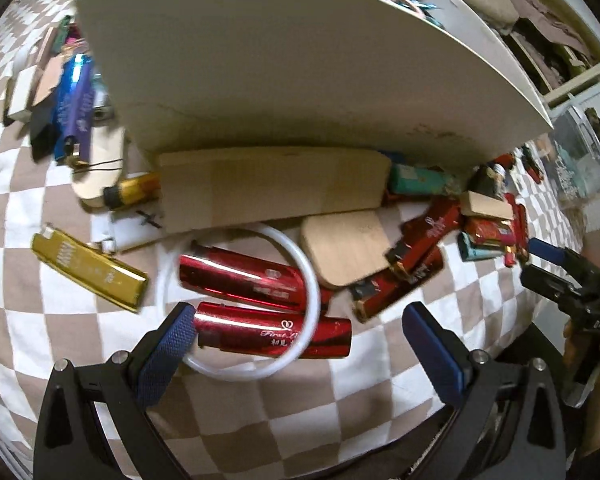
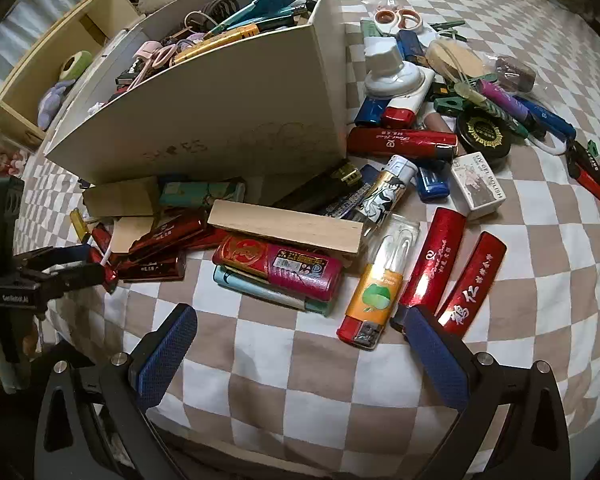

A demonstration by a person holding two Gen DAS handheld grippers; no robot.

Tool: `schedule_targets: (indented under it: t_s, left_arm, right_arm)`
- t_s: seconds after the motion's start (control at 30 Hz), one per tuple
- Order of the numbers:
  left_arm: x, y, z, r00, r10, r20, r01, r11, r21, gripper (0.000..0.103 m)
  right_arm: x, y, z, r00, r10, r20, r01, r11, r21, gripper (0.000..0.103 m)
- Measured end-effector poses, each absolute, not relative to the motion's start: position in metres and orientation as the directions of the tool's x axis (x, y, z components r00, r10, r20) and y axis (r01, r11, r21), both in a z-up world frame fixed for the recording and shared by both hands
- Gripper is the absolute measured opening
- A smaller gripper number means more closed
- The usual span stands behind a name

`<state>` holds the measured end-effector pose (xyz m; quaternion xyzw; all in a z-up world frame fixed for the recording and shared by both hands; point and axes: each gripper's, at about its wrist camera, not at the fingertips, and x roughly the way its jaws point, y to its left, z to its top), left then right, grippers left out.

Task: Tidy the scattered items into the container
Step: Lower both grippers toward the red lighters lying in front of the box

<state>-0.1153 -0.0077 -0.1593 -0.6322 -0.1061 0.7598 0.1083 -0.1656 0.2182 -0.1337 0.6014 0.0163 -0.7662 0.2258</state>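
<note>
A: Left gripper (image 1: 300,340)?
B: Jaws spread wide, nothing held. Left pad (image 1: 168,344) sits right at the end of 1 red lighter (image 1: 274,332). A white ring (image 1: 240,304) lies across that lighter and a 2nd red lighter (image 1: 240,280) above it.

A: Right gripper (image 2: 300,344)?
B: Also released, empty, low over the checked cloth (image 2: 300,380). Right pad (image 2: 432,348) is just beside the ends of 2 red lighters (image 2: 434,258) and (image 2: 474,280). An orange lighter (image 2: 374,300) lies between the pads, farther out.

A: Container?
B: White box (image 2: 220,120), open top, already full of lighters, clips and odds. It stands on the cloth behind the mess.

A: Scattered stuff?
B: Everywhere around the box. Wood block (image 2: 288,226) rests on a magenta lighter (image 2: 278,266) in front. Gold lighter (image 1: 88,268) is off to the left. White bottle (image 2: 396,76), black round tin (image 2: 484,136) and scissors (image 2: 396,18) are to the box's right.

A: Grippers see each other?
B: Yes, each shows at the other view's edge.
</note>
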Motion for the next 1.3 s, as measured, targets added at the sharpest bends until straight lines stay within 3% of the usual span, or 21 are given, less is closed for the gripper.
schedule_targets:
  t_s: [0.43,0.8,0.97,1.3]
  left_arm:
    - [-0.107,0.055,-0.161,-0.116,0.349,-0.930,-0.194,-0.926,-0.323,0.103]
    - [-0.096,0.031,-0.140,-0.160,0.302,-0.940,-0.161,-0.947,-0.277,0.103]
    - [-0.088,0.033,-0.139,-0.120,0.345,-0.931,-0.158,-0.933,-0.325,0.103]
    - [-0.084,0.048,-0.162,-0.028,0.317,-0.948,-0.191,-0.933,-0.306,0.103]
  right_arm:
    - [-0.161,0.210,-0.133,-0.167,-0.316,-0.934,0.394,-0.890,0.231,0.103]
    - [-0.161,0.213,-0.133,-0.166,-0.303,-0.939,0.401,-0.890,0.216,0.103]
    - [-0.170,0.231,-0.139,-0.121,-0.360,-0.925,0.300,-0.902,0.311,0.103]
    - [-0.184,0.255,-0.135,-0.096,-0.426,-0.900,0.176,-0.897,0.406,0.103]
